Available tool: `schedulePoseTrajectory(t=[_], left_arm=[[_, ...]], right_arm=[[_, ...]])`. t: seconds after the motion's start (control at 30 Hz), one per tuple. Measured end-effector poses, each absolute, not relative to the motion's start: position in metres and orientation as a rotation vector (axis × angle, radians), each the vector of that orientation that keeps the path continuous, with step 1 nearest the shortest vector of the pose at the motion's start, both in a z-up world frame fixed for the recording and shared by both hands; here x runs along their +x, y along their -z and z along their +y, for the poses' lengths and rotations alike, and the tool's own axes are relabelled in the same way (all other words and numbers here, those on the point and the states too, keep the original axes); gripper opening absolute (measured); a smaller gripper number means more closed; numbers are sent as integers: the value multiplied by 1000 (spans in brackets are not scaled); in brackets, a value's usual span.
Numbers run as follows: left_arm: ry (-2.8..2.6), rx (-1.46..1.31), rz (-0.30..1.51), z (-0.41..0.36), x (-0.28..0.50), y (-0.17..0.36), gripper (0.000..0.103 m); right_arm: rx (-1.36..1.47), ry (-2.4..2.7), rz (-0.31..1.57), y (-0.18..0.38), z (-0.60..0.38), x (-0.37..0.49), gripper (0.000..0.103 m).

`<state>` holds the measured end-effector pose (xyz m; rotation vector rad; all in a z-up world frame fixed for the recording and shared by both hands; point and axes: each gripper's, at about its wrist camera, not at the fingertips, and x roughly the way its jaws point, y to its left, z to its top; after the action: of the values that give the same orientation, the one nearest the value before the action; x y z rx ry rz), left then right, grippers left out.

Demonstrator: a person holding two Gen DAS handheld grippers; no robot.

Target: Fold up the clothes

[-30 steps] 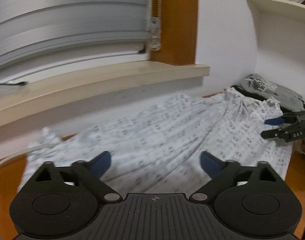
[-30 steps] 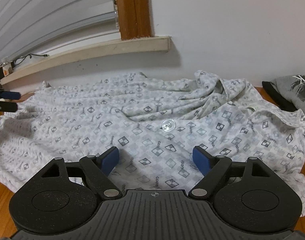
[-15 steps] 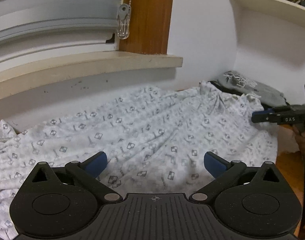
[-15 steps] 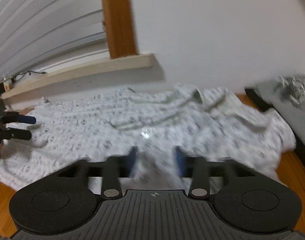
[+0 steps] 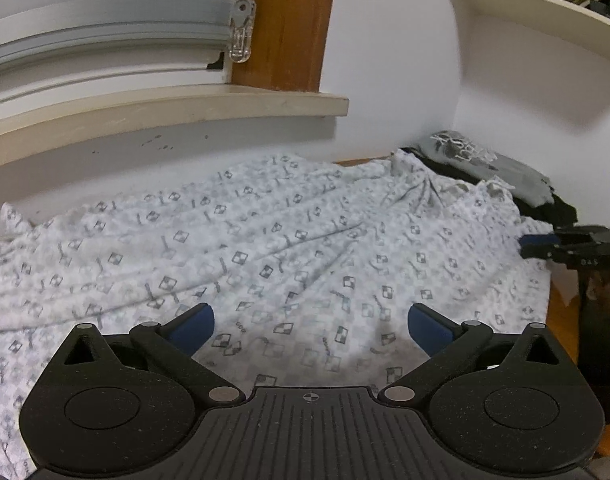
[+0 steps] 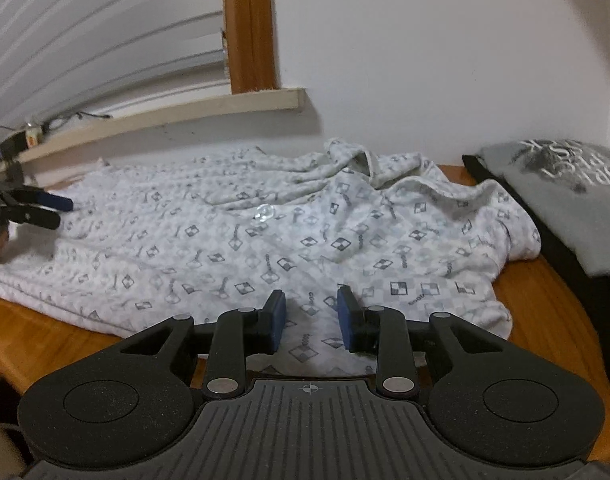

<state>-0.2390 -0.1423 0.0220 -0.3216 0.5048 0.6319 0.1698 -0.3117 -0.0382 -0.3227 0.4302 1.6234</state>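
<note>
Patterned garment (image 5: pixel 289 248) spread across wooden desk (image 6: pixel 545 296) below windowsill (image 5: pixel 165 112). Left claw (image 5: pixel 311 322) released above it. Right claw (image 6: pixel 311 316) half-closed, pinching nothing visible. Bookshelf (image 5: pixel 537 4) seen from left wrist only.

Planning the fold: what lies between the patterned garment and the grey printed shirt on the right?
In the right wrist view, a strip of bare wooden tabletop separates the patterned garment from the grey printed shirt.
</note>
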Motion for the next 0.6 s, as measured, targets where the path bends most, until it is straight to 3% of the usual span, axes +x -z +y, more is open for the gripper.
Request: schedulePoseTrajectory(t=[0.27,0.43,0.53,0.6], left_arm=[[-650,-325,521,-160,-241,-23,103],[-658,-346,536,-154,-237,-20,103],[-660,-363,527,-154,-240,-19,103],[-663,-375,519,-153,-243,-18,103]], right_arm=[[-372,-1627,449,27,-333,161,31],[-415,-1555,376,4,-317,171,42],[-538,-1443,309,-4,-299,182,43],[-554,-1384,386,-2,-286,206,43]])
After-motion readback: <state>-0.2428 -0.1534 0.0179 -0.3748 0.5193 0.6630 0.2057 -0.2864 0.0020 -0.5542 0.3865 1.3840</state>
